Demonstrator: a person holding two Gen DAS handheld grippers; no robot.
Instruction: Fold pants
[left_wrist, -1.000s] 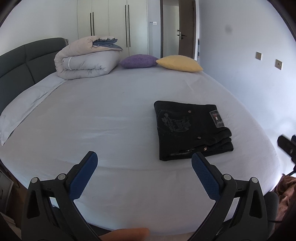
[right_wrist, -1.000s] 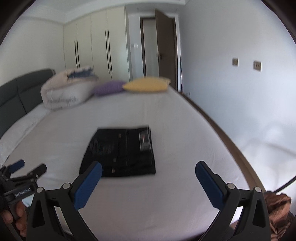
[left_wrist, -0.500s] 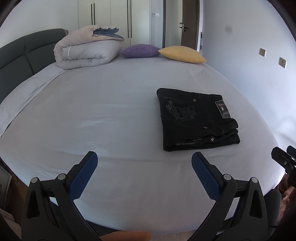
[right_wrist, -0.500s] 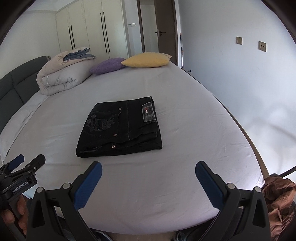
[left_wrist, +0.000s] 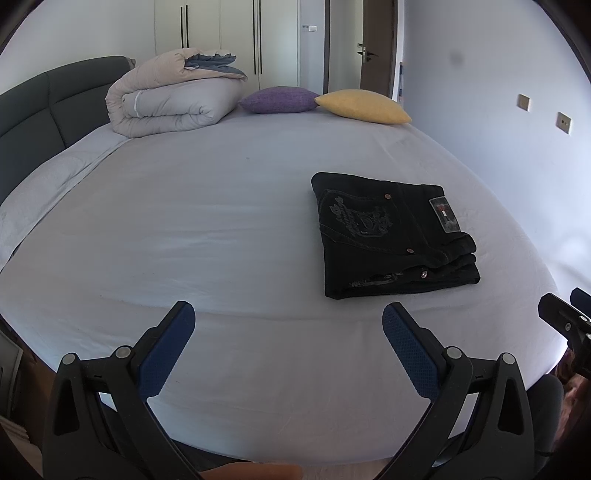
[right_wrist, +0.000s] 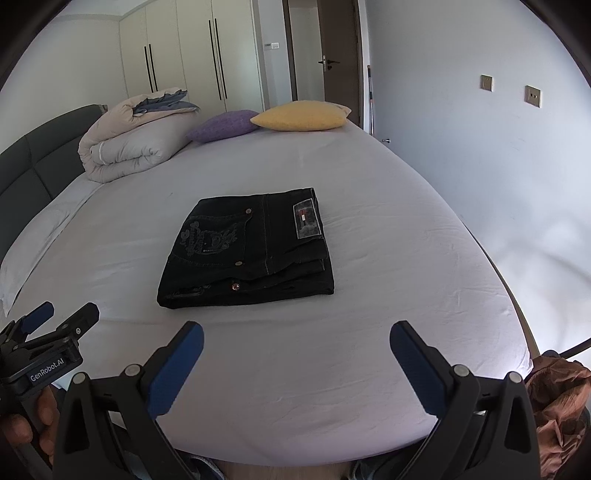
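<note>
Bed (left_wrist: 184, 229): large, pale grey fitted sheet, smooth, light creases only near the foot edge. Grey padded headboard (left_wrist: 44, 107) at 10 o'clock in the left wrist view; rolled beige duvet (left_wrist: 173, 99) at 11, purple cushion (left_wrist: 280, 99) and yellow cushion (left_wrist: 364, 107) at 12, all well apart from the work area. Pants (right_wrist: 247, 251): black denim, stiff-looking, folded into a compact stacked rectangle with square edges, lying flat on the sheet at 12 o'clock from the right gripper (right_wrist: 295, 350) and at 1–2 o'clock from the left gripper (left_wrist: 288, 332). Embroidered back pocket and woven brand patch (right_wrist: 306, 219) face up, copper rivets visible, layered fold edges face the foot of the bed. Change over the last second: both cameras have pulled back and risen a bit, and the pants sit the same, same shape, no shift. Both grippers are spread wide, jaws holding nothing, hovering over the foot of the bed, clear of the fabric. My read: fold is done, the grippers are retreating, nothing left but maybe a tidy of the slightly stepped bottom layers. Small stuff: a brown cloth (right_wrist: 557, 395) at 4 o'clock off the bed edge in the right view.
</note>
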